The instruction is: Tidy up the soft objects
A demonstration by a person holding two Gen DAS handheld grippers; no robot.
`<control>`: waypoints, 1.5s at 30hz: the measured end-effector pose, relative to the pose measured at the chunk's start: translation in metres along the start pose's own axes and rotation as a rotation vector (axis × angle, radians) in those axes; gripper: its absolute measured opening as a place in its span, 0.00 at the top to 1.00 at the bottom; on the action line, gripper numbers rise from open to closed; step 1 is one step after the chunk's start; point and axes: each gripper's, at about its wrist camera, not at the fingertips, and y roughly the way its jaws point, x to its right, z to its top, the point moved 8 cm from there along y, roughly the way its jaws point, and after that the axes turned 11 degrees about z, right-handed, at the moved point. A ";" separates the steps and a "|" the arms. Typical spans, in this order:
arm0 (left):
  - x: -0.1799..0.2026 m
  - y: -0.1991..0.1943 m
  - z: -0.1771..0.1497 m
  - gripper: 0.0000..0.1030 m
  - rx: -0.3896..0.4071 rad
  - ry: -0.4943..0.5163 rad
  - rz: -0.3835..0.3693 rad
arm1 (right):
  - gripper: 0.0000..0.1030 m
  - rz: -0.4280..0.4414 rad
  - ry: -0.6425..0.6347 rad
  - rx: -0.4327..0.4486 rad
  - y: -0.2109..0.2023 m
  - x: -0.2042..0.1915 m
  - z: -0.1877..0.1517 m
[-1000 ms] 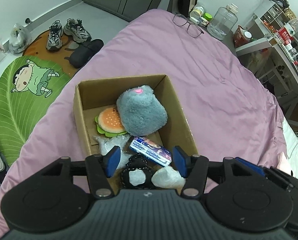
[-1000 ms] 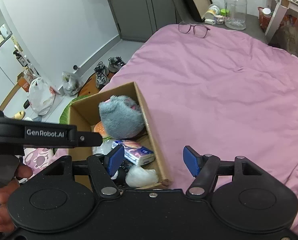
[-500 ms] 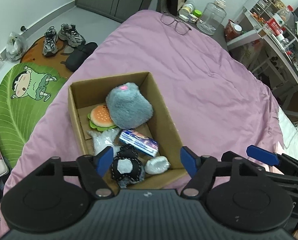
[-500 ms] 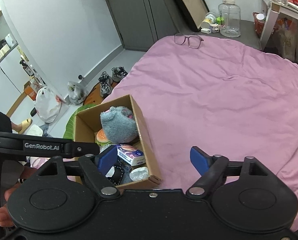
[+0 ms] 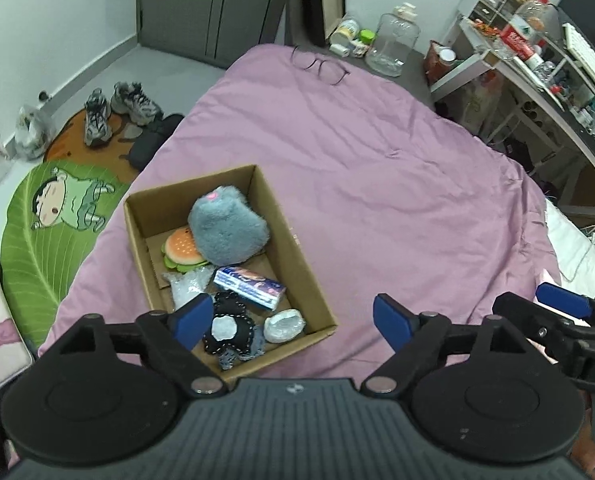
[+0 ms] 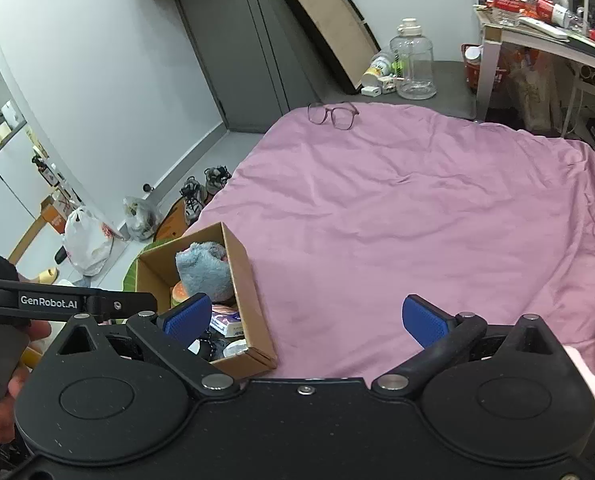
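A cardboard box (image 5: 297, 256) sits on the pink bedspread (image 5: 397, 200) near its left edge. Inside lie a grey plush (image 5: 227, 230), a burger toy (image 5: 181, 248), a tissue pack (image 5: 249, 286), a black-and-white plush (image 5: 229, 328), a clear bag (image 5: 187, 286) and a small silvery bundle (image 5: 284, 325). My left gripper (image 5: 293, 320) is open and empty, above and behind the box's near corner. My right gripper (image 6: 305, 318) is open and empty, to the right of the box (image 6: 245, 292); the grey plush (image 6: 205, 272) shows over the rim.
Glasses (image 5: 319, 66) lie at the bed's far end (image 6: 333, 114). A water jug (image 6: 413, 64), a cluttered desk (image 5: 537, 52), shoes (image 5: 115, 110) and a green cartoon rug (image 5: 45, 216) surround the bed. A white pillow (image 5: 577, 256) lies at the right.
Both grippers have pulled back and up from the box, which now looks smaller. Both sets of jaws have opened wider. The box contents have not moved.
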 end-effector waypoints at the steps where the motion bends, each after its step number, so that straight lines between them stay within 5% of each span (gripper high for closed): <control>1: 0.002 -0.004 0.000 0.13 0.012 0.006 0.004 | 0.00 0.002 0.001 0.006 -0.005 0.002 0.000; 10: 0.013 -0.040 -0.008 0.01 0.083 0.009 0.001 | 0.00 -0.006 -0.003 0.047 -0.044 0.012 0.000; 29: 0.040 -0.114 -0.047 0.00 0.235 0.065 0.006 | 0.00 0.043 -0.063 0.143 -0.117 -0.005 -0.011; 45: 0.047 -0.142 -0.087 0.01 0.326 0.000 -0.016 | 0.00 0.042 -0.077 0.162 -0.139 -0.017 -0.032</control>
